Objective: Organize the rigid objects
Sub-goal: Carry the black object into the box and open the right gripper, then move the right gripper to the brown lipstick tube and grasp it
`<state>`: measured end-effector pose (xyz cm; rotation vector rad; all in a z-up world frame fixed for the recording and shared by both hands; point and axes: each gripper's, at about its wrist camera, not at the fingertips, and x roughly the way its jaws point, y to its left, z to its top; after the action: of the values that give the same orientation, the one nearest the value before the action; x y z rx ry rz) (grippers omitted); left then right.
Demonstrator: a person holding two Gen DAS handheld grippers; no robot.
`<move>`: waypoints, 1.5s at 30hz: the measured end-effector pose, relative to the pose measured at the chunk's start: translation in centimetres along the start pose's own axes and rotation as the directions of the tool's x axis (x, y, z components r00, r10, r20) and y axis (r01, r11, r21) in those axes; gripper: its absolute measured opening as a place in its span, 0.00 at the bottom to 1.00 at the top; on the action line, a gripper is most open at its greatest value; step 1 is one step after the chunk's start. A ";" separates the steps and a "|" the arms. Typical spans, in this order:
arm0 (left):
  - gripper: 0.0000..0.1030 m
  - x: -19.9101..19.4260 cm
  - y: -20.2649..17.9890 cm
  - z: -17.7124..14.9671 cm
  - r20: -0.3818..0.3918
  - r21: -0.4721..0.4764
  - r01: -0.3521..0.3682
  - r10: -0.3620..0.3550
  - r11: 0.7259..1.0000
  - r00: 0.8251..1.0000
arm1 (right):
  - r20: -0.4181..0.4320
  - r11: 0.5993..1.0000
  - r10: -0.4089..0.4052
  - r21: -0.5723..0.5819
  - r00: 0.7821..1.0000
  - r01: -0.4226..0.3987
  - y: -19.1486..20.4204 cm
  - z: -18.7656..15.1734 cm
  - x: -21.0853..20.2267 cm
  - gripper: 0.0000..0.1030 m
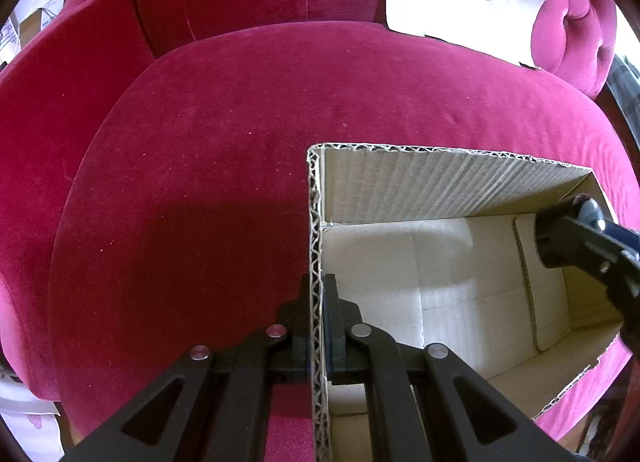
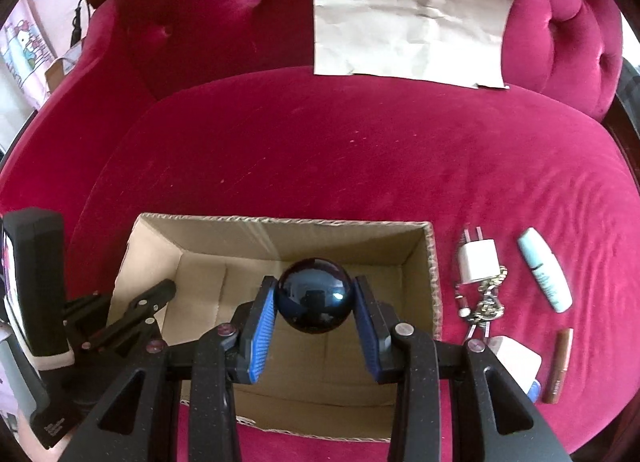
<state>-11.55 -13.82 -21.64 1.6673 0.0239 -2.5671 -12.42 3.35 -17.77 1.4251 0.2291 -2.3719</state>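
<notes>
An open cardboard box (image 2: pixel 280 232) sits on a crimson velvet seat (image 2: pixel 360 149). My right gripper (image 2: pixel 315 294) is shut on a glossy dark blue ball (image 2: pixel 315 292) and holds it over the box's inside. My left gripper (image 1: pixel 319 294) is shut on the box's left wall (image 1: pixel 316 246), one finger on each side of the cardboard edge. The left gripper also shows in the right wrist view (image 2: pixel 160 290) at the box's left side. The right gripper shows in the left wrist view (image 1: pixel 576 229), over the box's right part. The box floor (image 1: pixel 440 282) looks bare.
To the right of the box lie a white charger plug (image 2: pixel 478 258), a bunch of keys (image 2: pixel 486 304), a pale blue tube (image 2: pixel 544 270), a brown lip gloss (image 2: pixel 560 366) and a white object (image 2: pixel 516 362). A sheet of paper (image 2: pixel 412 13) leans on the backrest.
</notes>
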 end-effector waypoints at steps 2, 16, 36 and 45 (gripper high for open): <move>0.03 0.0 0.0 0.0 0.000 0.000 0.000 0.000 1.000 1.000 | -0.002 1.000 0.014 -0.004 1.000 -0.014 0.2 -0.2 0.4 0.39; 0.03 -0.2 -0.2 -0.2 0.001 -0.003 -0.003 0.003 1.000 1.000 | 0.025 1.000 0.014 -0.015 1.000 -0.013 0.6 -0.3 0.3 0.82; 0.03 -0.2 -0.1 0.0 0.000 0.006 -0.010 0.010 1.000 1.000 | 0.082 1.000 -0.022 -0.015 0.996 0.024 -1.0 0.0 -2.4 1.00; 0.03 -0.2 -0.3 -0.1 0.004 0.006 -0.012 0.012 1.000 1.000 | 0.110 0.998 -0.069 0.004 0.992 0.069 -4.8 -0.4 -4.8 1.00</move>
<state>-11.36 -13.52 -21.53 1.6596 0.0054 -2.5644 -11.96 8.94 -14.00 1.3008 0.2526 -2.4973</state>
